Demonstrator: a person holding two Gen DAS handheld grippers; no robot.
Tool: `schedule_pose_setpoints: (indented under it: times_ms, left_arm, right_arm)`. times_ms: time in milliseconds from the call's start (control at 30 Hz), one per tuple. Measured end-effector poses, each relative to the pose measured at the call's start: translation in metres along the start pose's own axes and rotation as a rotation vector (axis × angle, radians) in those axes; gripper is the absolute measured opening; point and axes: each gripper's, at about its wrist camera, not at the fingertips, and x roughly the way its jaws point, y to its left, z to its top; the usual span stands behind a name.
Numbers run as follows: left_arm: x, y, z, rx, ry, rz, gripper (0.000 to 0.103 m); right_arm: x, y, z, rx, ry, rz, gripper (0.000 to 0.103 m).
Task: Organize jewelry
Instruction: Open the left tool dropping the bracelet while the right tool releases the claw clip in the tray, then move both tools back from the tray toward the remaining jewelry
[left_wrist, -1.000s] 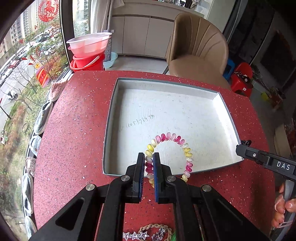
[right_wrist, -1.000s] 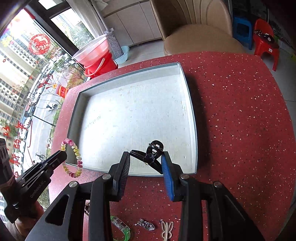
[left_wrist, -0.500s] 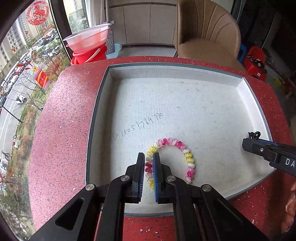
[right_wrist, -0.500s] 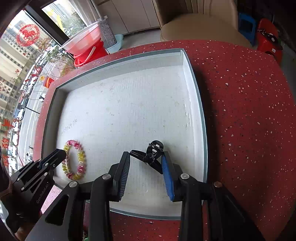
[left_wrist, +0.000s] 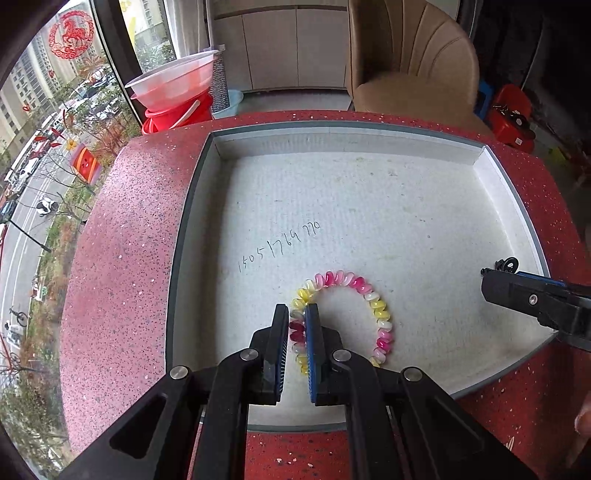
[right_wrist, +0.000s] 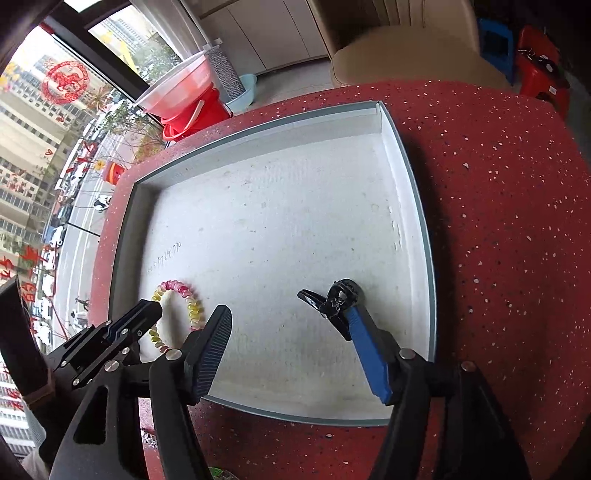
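Inside one tray (left_wrist: 192, 221), left fingers (left_wrist: 297, 321) clamp one bracelet (left_wrist: 380, 317); right fingers (right_wrist: 334, 314), just opening, touch one black clip (right_wrist: 338, 299).

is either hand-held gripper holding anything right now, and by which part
The left hand-held gripper pinches the beaded bracelet by its left side. The right hand-held gripper has just opened, and the black clip rests against its right finger.

The right gripper (right_wrist: 290, 315) has just spread its jaws, freeing the black clip (right_wrist: 334, 301) (now against one finger) inside the tray (right_wrist: 410, 173).
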Motion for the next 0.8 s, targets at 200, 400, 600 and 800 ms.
schedule_pose_setpoints:
  times_ms: [200, 400, 600, 800]
  left_arm:
    - [-0.017, 0.003, 0.000, -0.002, -0.045, -0.009, 0.027]
    - [-0.030, 0.006, -0.004, -0.016, -0.057, -0.025, 0.062]
    - [-0.037, 0.013, -0.014, -0.020, -0.089, -0.020, 0.103]
    - [-0.065, 0.024, -0.036, -0.034, -0.145, 0.055, 0.103]
  right_arm:
    - [-0.018, 0.003, -0.006, 0.029, -0.043, 0.028, 0.077]
    - [-0.033, 0.008, -0.018, 0.041, -0.062, 0.037, 0.080]
    - [-0.051, 0.012, -0.038, 0.038, -0.090, 0.034, 0.082]
    - [-0.076, 0.022, -0.070, -0.001, -0.152, 0.044, 0.099]
